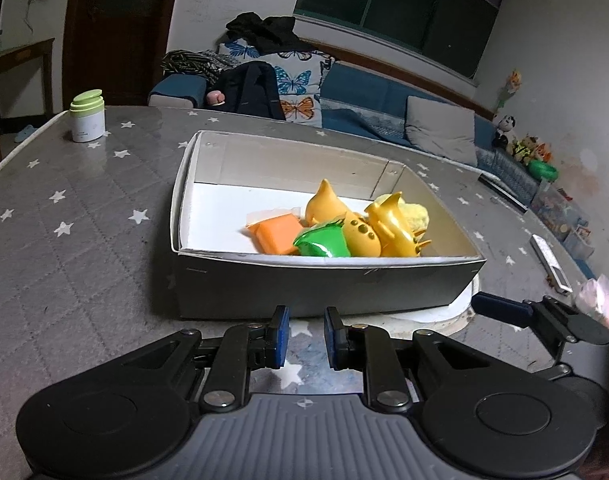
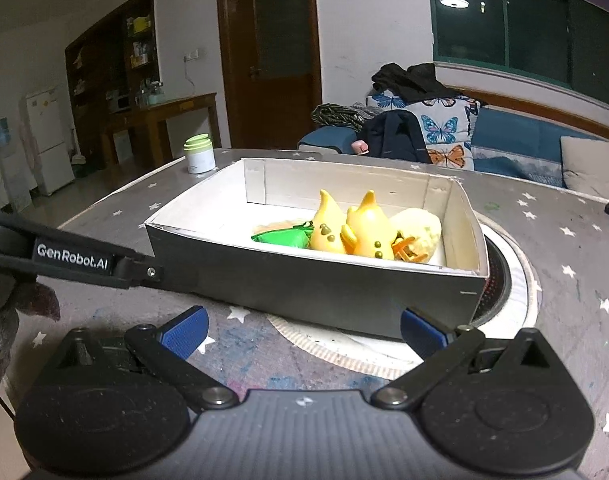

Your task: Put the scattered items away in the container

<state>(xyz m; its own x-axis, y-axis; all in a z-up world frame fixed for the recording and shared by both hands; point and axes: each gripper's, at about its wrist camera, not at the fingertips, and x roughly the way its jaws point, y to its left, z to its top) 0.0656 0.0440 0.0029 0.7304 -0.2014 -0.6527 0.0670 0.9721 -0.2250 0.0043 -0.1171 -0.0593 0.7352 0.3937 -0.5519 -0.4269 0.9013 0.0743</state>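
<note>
A grey cardboard box (image 1: 264, 284) with a white inside stands on the star-patterned table; it also shows in the right wrist view (image 2: 304, 284). Inside lie two yellow drop-shaped toys (image 1: 328, 204) (image 2: 328, 224), a green toy (image 1: 322, 242) (image 2: 284, 236), an orange block (image 1: 276, 232) and a pale yellow fuzzy item (image 1: 414, 212) (image 2: 420, 230). My left gripper (image 1: 306, 338) hangs in front of the box's near wall, jaws nearly closed with a narrow gap, holding nothing. My right gripper (image 2: 302, 330) is open and empty, just before the box.
A white jar with a green lid (image 1: 87, 116) (image 2: 200, 154) stands at the table's far left. A round white plate (image 2: 516, 280) lies under the box. A remote (image 1: 550, 258) lies at the right edge. A sofa with cushions stands behind the table.
</note>
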